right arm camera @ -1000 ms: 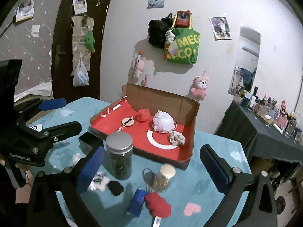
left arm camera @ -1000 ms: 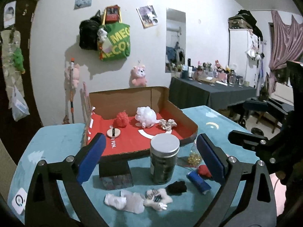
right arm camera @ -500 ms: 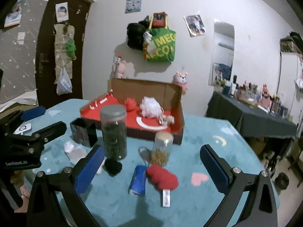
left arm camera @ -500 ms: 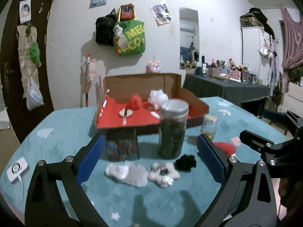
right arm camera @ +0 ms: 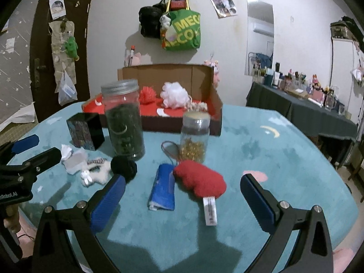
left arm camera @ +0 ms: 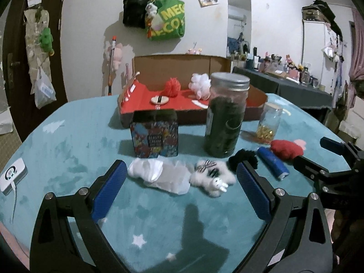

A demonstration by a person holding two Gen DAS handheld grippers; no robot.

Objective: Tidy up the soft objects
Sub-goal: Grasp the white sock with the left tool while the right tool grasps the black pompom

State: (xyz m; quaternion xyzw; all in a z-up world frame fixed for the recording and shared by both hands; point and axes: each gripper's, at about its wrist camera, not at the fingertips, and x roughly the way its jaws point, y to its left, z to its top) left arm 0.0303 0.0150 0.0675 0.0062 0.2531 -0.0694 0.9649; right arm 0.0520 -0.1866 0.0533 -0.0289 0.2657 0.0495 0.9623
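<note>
My left gripper (left arm camera: 180, 190) is open and low over the teal table, just in front of a white cloth bundle (left arm camera: 159, 175) and a small white plush (left arm camera: 213, 178). A black pom-pom (left arm camera: 243, 157) lies by its right fingertip. My right gripper (right arm camera: 182, 198) is open too, with a red plush heart (right arm camera: 200, 179) and a blue fabric roll (right arm camera: 162, 187) lying between and ahead of its fingers. The cardboard box (right arm camera: 204, 84) at the back has a red floor and holds a red pom-pom (right arm camera: 147, 94), a white puff (right arm camera: 175, 94) and a small beige plush (right arm camera: 199, 107).
A tall jar with a metal lid (left arm camera: 226, 116), a small jar of gold bits (right arm camera: 194, 142) and a printed dark box (left arm camera: 154, 134) stand between the grippers and the cardboard box. A white device with a cable (left arm camera: 12, 175) lies at the table's left edge.
Both grippers have come down and closer to the table, so the soft items on the near side now sit right at their fingertips. Nothing has been picked up.
</note>
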